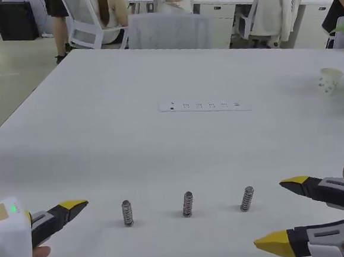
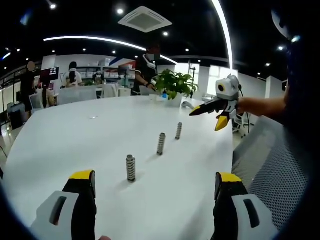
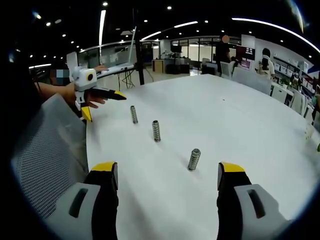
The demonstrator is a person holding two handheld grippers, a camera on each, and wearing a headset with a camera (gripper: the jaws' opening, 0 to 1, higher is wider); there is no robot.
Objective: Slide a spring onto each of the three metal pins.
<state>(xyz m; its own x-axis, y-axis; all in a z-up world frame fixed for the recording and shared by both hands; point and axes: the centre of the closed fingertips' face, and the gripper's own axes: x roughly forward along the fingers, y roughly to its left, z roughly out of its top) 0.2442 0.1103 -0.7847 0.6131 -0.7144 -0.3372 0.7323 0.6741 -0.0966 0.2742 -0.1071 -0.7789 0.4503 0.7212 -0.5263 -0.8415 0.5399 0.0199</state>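
White desk (image 1: 162,153) in an open office carries three springs, upright in a row near us and apart from one another: left spring (image 1: 127,213), middle spring (image 1: 187,204), right spring (image 1: 247,199). We cannot make out pins inside them. Our left tool (image 1: 100,238) sits near the left spring, jaws wide apart and empty. Our right tool (image 1: 280,210) sits near the right spring, likewise spread, holding nothing. Farther back lie a power strip (image 1: 205,106) and a cup (image 1: 330,81).
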